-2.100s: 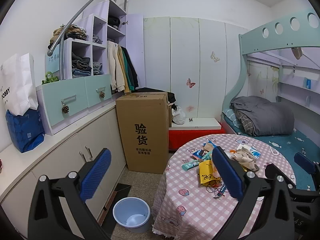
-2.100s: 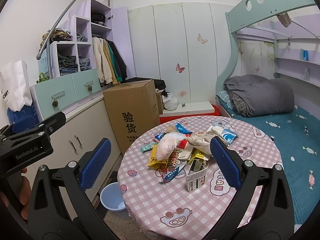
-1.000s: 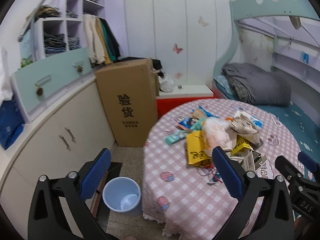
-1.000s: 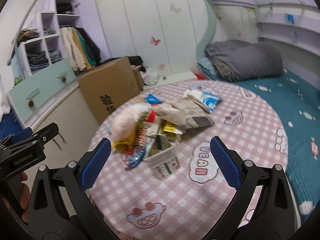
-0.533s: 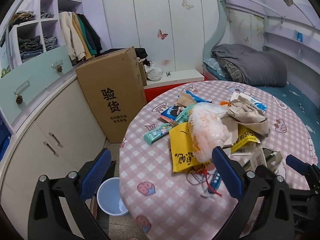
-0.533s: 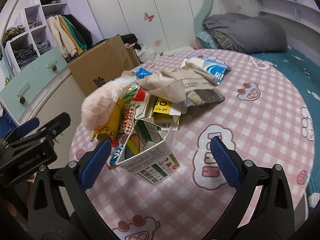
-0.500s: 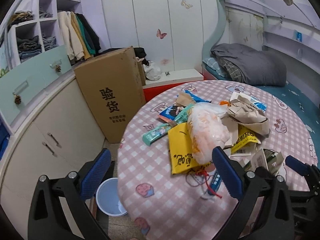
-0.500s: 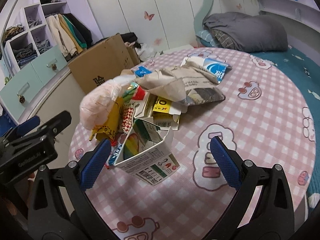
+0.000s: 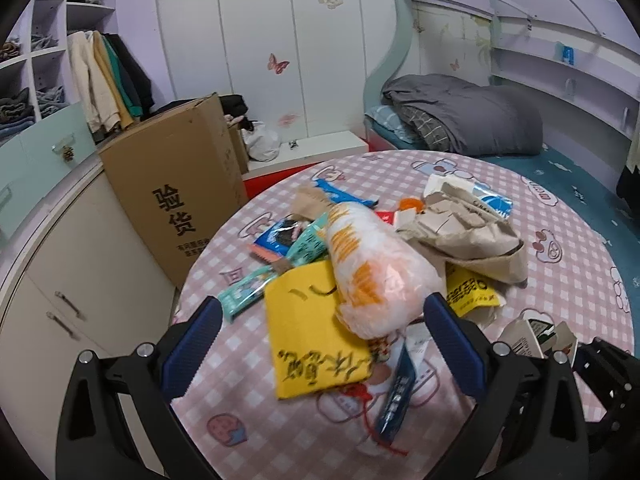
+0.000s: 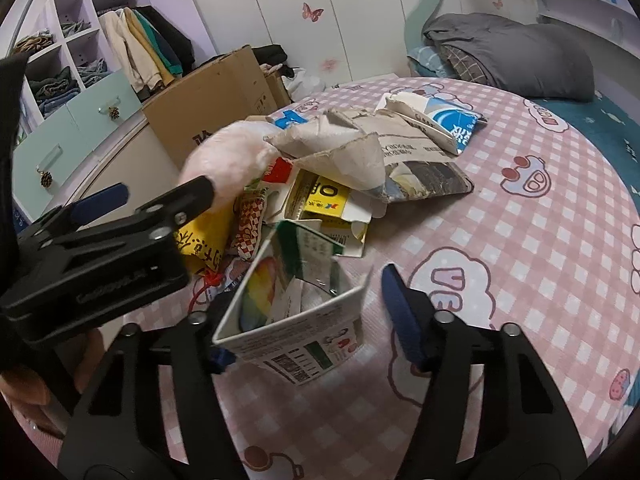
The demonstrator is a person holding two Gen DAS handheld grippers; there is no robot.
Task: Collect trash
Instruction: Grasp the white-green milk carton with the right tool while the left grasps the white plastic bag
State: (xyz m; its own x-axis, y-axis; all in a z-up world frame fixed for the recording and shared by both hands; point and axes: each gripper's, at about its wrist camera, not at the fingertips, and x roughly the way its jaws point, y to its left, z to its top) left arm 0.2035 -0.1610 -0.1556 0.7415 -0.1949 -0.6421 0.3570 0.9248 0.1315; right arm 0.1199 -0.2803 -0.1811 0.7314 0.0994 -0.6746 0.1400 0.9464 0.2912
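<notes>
Since the earlier frame the right claw (image 10: 304, 316) has been closing around the opened carton (image 10: 296, 312), its right pad not yet touching, near the counter's (image 10: 540, 240) front edge. The left claw (image 9: 320, 344) gapes open over the yellow packet (image 9: 316, 340); the counter's right side lies bare.

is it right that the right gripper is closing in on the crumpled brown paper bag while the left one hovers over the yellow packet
Not quite. The right gripper is around the torn-open white drink carton, not the crumpled brown paper bag, which lies further back in the pile. Its jaws have just been closing, with the carton between them. The right wrist view shows it. The left gripper does hover over the yellow packet.
</notes>
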